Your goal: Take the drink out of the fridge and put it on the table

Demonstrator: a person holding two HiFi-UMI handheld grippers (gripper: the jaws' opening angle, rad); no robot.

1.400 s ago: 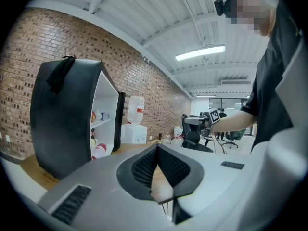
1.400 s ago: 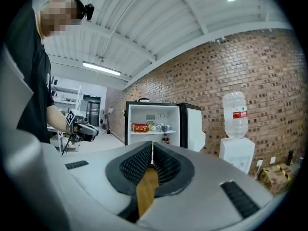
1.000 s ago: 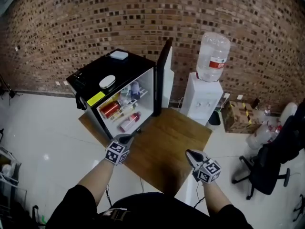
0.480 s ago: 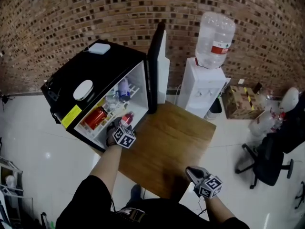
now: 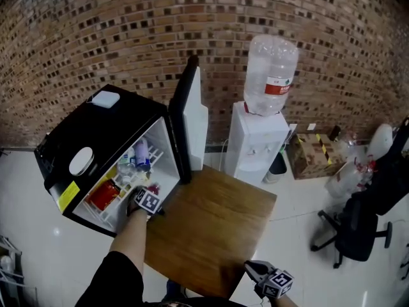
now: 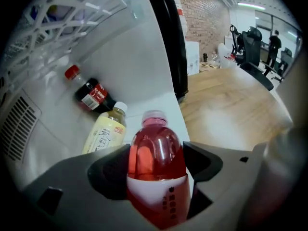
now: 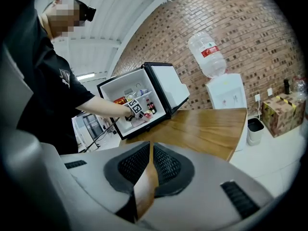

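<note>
A red drink bottle (image 6: 156,158) with a pink cap lies on the floor of the open mini fridge (image 5: 96,133). My left gripper (image 6: 156,170) reaches into the fridge and its jaws are opening, one on each side of the bottle, with the pads not pressing on it. From the head view the left gripper (image 5: 146,200) is at the fridge's lower shelf. My right gripper (image 5: 255,272) hovers shut over the near edge of the wooden table (image 5: 211,229), and its pads (image 7: 150,150) meet with nothing between them.
A yellow tea bottle (image 6: 103,136) and a cola bottle (image 6: 91,93) lie beside the red one. The fridge door (image 5: 185,120) stands open next to the table. A water dispenser (image 5: 255,139), a cardboard box (image 5: 310,155) and an office chair (image 5: 351,229) stand to the right.
My left gripper went from the table's near-left edge forward into the fridge. The right gripper stayed low at the table's near edge.
</note>
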